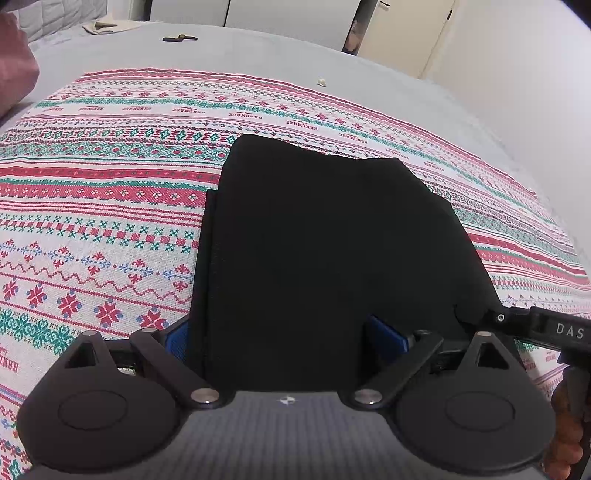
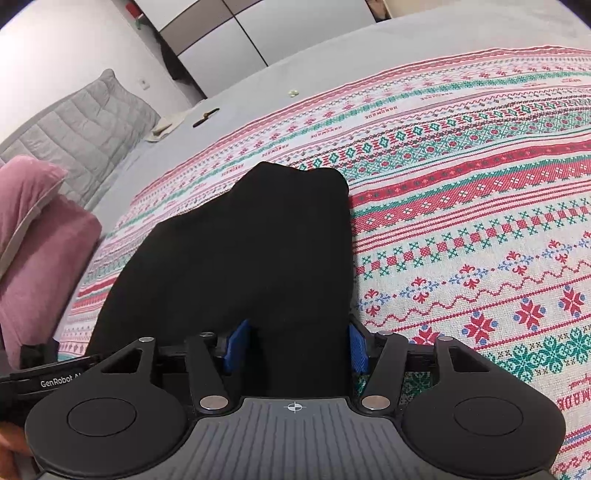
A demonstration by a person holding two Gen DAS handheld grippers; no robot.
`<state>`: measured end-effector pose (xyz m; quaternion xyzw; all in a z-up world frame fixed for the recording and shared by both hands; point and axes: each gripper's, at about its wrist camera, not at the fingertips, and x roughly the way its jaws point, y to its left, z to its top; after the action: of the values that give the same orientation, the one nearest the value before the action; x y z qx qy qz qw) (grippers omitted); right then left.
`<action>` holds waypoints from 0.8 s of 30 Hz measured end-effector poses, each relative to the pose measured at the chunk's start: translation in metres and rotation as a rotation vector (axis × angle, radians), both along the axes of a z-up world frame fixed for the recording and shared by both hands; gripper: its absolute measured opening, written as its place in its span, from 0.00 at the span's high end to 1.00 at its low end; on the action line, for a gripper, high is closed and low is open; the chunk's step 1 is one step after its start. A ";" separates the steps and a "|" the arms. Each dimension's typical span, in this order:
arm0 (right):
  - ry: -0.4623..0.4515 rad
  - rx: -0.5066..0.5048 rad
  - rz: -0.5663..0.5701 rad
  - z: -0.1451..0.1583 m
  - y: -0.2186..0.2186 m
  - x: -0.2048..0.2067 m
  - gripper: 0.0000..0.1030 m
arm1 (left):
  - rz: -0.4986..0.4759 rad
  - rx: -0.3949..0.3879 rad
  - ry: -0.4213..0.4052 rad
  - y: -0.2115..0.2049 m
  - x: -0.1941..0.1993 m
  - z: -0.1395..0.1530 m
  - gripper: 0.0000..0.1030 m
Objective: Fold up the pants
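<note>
The black pants [image 1: 332, 251] lay folded into a compact dark block at the centre of both views, resting on a patterned cloth [image 1: 110, 206] with red, green and white bands (the word HANDMADE repeated along some stripes). That cloth covered part of a grey bed sheet [image 1: 229, 51] running toward the top of the frame.

In the left wrist view, the left gripper [image 1: 280, 339] sat at the lower middle of the frame with its blue pads [image 1: 388, 338] set wide, one on either side of the near end of the pants; the fabric filled the gap between them, and whether they were actually pressing it could not be told. At the right edge of that frame the other tool's black body entered, lettered DAS.

In the right wrist view, the right gripper [image 2: 295, 349] was likewise spread around a narrower fold of the pants, with a blue pad on each side of it, and contact was again unclear.

Toward the upper left of the left view a small dark object [image 1: 180, 38] lay on the sheet, near a beige cloth [image 1: 99, 27]. A pink pillow [image 2: 33, 229] and a grey quilted pillow [image 2: 81, 136] occupied the left side of the right view, with white cabinet doors [image 2: 236, 33] at the top.
</note>
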<state>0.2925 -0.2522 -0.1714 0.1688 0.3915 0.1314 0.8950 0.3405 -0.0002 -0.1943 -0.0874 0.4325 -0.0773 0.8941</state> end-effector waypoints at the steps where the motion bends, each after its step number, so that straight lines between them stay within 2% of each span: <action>1: -0.001 0.002 -0.001 0.000 0.000 0.000 0.47 | 0.000 0.000 0.000 0.000 0.000 0.000 0.00; 5: -0.004 -0.005 -0.008 0.000 0.002 -0.001 0.47 | -0.001 0.000 -0.001 0.001 -0.001 0.000 0.00; 7: 0.000 -0.011 -0.017 0.001 0.003 -0.002 0.54 | -0.002 -0.001 -0.004 0.001 -0.001 0.000 0.00; 8: 0.006 -0.010 -0.028 0.002 0.002 -0.002 0.60 | -0.006 -0.004 -0.008 0.000 -0.001 0.000 0.00; 9: 0.011 -0.006 -0.035 0.003 0.001 -0.002 0.67 | -0.011 -0.009 -0.015 0.000 -0.001 0.000 0.04; 11: 0.011 0.000 -0.042 0.005 0.000 -0.001 0.76 | -0.026 -0.006 -0.031 -0.002 -0.002 0.001 0.12; 12: 0.009 -0.007 -0.042 0.007 0.001 -0.002 0.80 | -0.043 -0.012 -0.037 -0.002 -0.002 0.001 0.20; 16: -0.034 -0.088 -0.027 0.017 0.013 -0.006 0.87 | -0.055 -0.065 -0.041 0.000 0.001 0.007 0.50; 20: -0.119 -0.180 0.018 0.036 0.020 -0.011 0.89 | -0.057 -0.090 -0.079 -0.007 0.004 0.018 0.54; 24: -0.192 -0.235 0.012 0.057 0.007 -0.014 0.89 | -0.086 -0.162 -0.149 -0.026 0.011 0.027 0.56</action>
<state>0.2788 -0.2455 -0.1143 0.0473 0.3177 0.1054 0.9411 0.3518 -0.0262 -0.1677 -0.1347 0.3607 -0.1564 0.9096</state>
